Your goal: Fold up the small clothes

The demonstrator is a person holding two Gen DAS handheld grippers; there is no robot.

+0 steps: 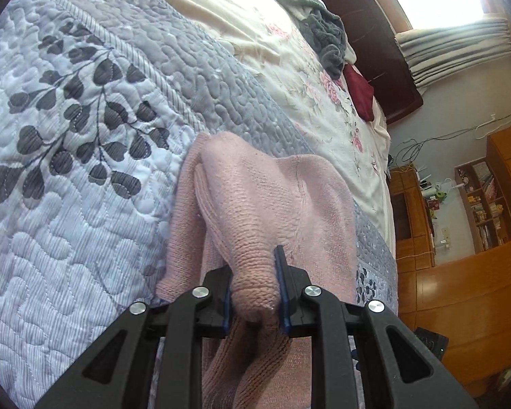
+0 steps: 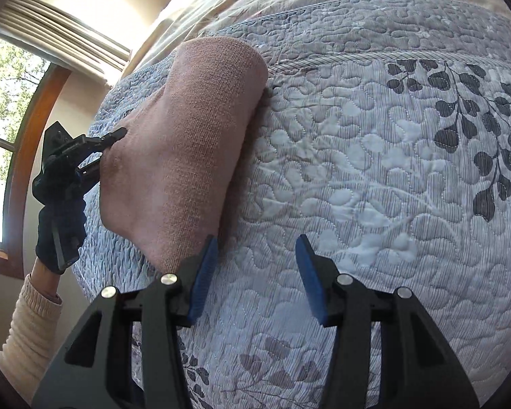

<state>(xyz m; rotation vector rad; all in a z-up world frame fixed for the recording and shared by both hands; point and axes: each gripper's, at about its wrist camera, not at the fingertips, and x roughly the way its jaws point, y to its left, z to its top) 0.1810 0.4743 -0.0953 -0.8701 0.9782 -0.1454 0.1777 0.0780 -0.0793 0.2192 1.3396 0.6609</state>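
A small pink knitted garment [image 1: 272,201] lies bunched and partly folded on the quilted bedspread [image 1: 68,204]. My left gripper [image 1: 253,289] is shut on a thick fold of it near its lower edge. In the right wrist view the same garment [image 2: 184,150] sits left of centre, with the left gripper [image 2: 107,146] biting into its left side, held by a gloved hand [image 2: 59,225]. My right gripper [image 2: 255,269] stands open over bare quilt, its left finger [image 2: 202,279] just beside the garment's near corner, nothing between the pads.
The grey-blue quilt with dark leaf print [image 2: 374,177] covers most of the bed. Farther up lie a floral sheet [image 1: 323,102], a grey towel [image 1: 323,37] and a dark red cloth [image 1: 359,93]. Wooden shelves [image 1: 487,197] stand beyond the bed edge; a window [image 2: 6,109] is at left.
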